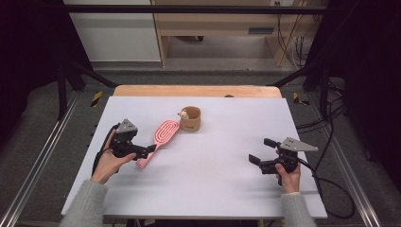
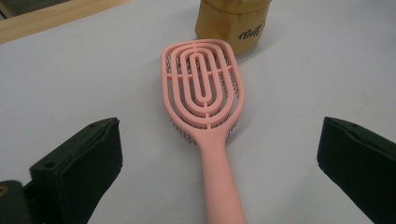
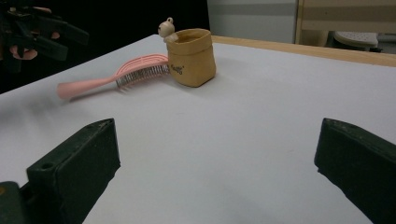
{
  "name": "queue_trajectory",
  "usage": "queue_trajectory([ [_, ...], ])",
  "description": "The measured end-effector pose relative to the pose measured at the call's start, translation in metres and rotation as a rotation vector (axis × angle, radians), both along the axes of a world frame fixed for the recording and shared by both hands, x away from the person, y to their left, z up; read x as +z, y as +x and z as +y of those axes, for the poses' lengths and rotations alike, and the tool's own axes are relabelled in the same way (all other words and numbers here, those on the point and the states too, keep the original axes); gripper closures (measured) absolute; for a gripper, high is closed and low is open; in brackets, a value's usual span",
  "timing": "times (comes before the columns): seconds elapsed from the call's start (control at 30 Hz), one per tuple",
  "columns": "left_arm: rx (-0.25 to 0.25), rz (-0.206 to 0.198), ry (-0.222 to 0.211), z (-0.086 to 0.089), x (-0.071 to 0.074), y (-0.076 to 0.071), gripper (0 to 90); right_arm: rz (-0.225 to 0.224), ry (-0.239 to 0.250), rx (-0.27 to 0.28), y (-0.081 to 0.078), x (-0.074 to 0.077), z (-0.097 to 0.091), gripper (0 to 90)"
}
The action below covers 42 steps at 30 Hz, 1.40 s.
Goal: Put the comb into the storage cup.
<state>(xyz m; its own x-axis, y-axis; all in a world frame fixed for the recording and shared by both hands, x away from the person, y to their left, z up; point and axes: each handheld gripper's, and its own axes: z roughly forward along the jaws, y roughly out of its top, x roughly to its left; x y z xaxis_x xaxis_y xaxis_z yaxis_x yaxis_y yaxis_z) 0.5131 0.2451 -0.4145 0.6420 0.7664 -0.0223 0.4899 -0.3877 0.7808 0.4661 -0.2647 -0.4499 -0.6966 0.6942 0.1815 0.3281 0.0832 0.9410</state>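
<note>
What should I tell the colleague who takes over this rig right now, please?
Left gripper: open, jaws either side of the pink hairbrush handle, not closed on it.
Right gripper: open, holding nothing, over bare table at the right.
The hairbrush lies flat, bristles down, its head next to the tan pouch, which stands upright with a small figure at its rim.
Done: nothing picked up.
Left: probably close on the handle and lift the brush; where it goes is not clear.
</note>
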Motion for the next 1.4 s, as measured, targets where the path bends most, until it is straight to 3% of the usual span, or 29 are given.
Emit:
queue_trajectory([
  [0.8, 0.026, 0.082, 0.100, -0.016, -0.016, 0.019, 0.0, 0.001, 0.000, -0.001, 0.000, 0.000, 0.000, 0.4],
  [1.4, 0.058, 0.143, 0.140, -0.022, -0.031, 0.023, 2.3, 0.002, 0.001, -0.001, 0.000, 0.000, 0.000, 0.4],
])
